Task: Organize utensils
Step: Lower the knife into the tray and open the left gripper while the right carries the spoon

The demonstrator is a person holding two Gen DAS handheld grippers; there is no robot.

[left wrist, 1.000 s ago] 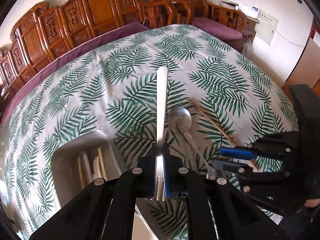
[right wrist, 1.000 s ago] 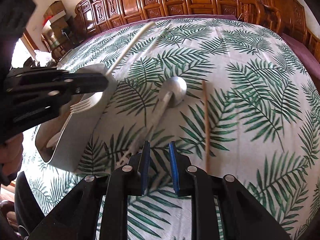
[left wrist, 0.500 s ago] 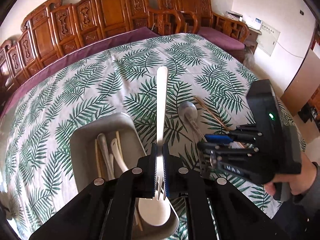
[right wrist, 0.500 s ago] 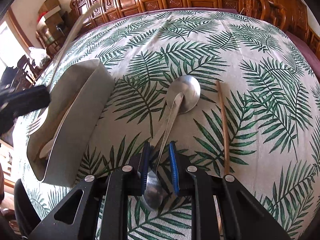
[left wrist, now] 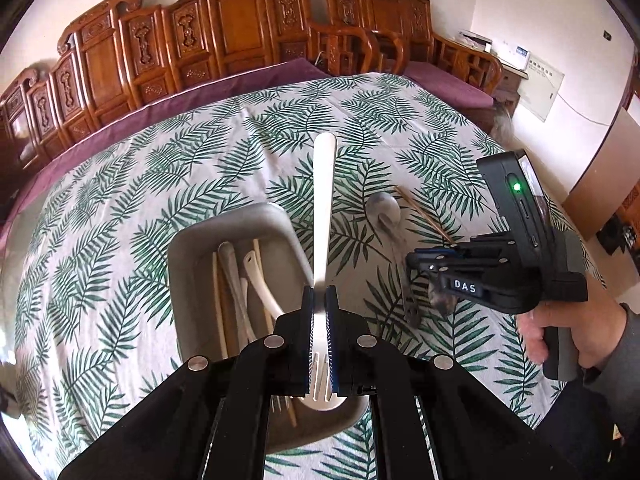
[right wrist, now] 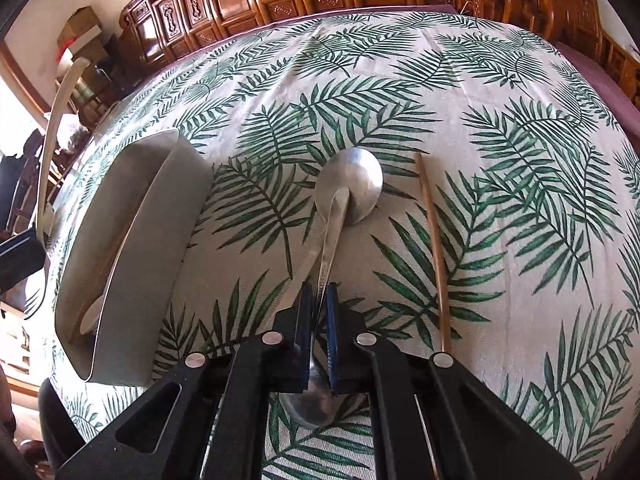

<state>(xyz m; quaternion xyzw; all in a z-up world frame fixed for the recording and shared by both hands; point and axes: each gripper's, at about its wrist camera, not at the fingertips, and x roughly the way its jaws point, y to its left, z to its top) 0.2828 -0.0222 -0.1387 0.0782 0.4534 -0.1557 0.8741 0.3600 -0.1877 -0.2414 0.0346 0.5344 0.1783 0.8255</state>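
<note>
I am working in a home dining room: carved wooden chairs (left wrist: 240, 36) along the frame's top, leaf-print tablecloth (left wrist: 120, 200) covering the surface.

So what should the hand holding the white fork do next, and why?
Probably lower the left gripper and let go. It is shut on the white fork, which hangs right above the grey tray where other utensils already lie, so dropping it in there looks like the tidy next step.
</note>
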